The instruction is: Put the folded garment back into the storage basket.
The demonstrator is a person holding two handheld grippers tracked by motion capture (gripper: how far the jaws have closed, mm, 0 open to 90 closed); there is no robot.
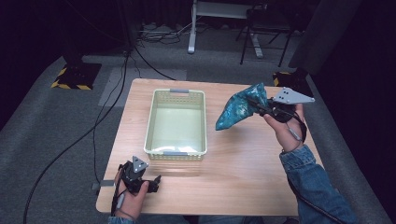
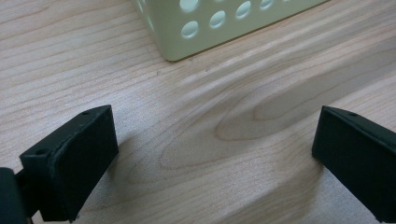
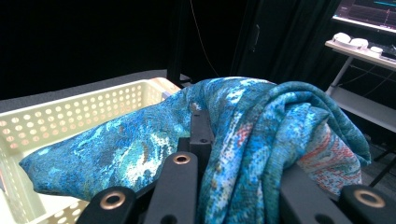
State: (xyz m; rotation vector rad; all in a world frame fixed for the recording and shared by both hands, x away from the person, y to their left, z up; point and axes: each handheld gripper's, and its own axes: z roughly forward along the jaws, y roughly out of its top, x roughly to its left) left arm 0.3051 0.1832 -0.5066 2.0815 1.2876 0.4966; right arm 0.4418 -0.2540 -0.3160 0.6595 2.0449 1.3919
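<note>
The blue patterned cloth hangs clear of the table near its far right corner, pinched tight in the right gripper, so this looks like the carrying step; next it needs swinging over the pale basket and letting go. The right gripper view shows the cloth bunched over the jaws, while the left gripper view shows the left gripper wide open and empty above the table at the near left corner.

Place: recording lab or studio
Evidence, 12 o'clock: black curtains, floor cables
Evidence, 10 o'clock: hazard-striped stand base
Centre: wooden table
</note>
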